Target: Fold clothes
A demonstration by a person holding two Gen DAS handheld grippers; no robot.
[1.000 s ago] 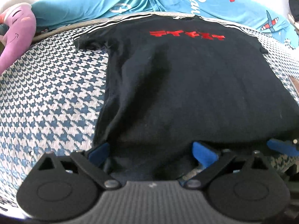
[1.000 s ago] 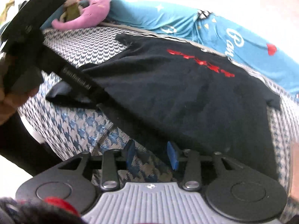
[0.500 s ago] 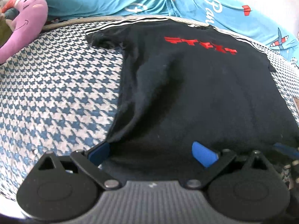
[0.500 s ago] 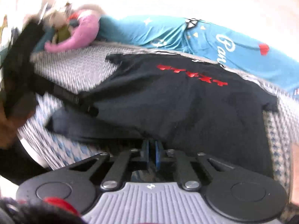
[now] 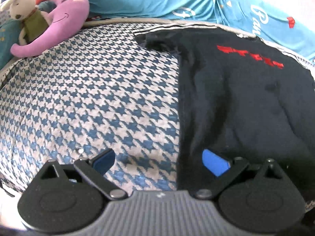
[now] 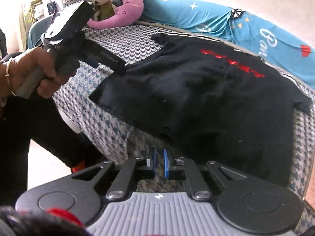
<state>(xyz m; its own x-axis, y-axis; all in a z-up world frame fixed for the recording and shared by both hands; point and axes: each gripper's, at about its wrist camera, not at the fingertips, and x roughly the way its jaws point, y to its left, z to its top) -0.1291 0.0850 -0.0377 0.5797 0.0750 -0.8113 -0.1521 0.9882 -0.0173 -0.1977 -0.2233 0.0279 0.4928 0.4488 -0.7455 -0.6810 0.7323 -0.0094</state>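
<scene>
1. One black t-shirt (image 5: 246, 102) is the whole job here. It lies spread on the bed (image 5: 94, 98), red print (image 5: 250, 57) up, collar end toward the far side and hem toward the camera. It covers the right part of the houndstooth cover and isn't fully flat: the near left corner looks lifted and rumpled in the right wrist view.
2. Two grippers are on it. The right gripper (image 6: 159, 162) has its blue pads nearly together at the near hem. There's a thin gap showing and I can't tell if any cloth is actually pinched, so I'm not calling that one.
3. The left gripper (image 5: 159, 160) is spread wide. One pad sits over the bare cover, the other over the shirt's left edge, with nothing held. In the right wrist view it hangs above that same edge with a hand (image 6: 37, 72) wrapped round the handle. My guess is it's lining up on that side so the edge can be taken, but that's just a read.
4. Past the shirt there's one long teal pillow or bolster (image 5: 177, 0) with white lettering along the far side of the bed.
5. Two plush toys are parked in the far left corner, out of the way: a pink one (image 5: 59, 19) and a small beige one (image 5: 21, 7).
</scene>
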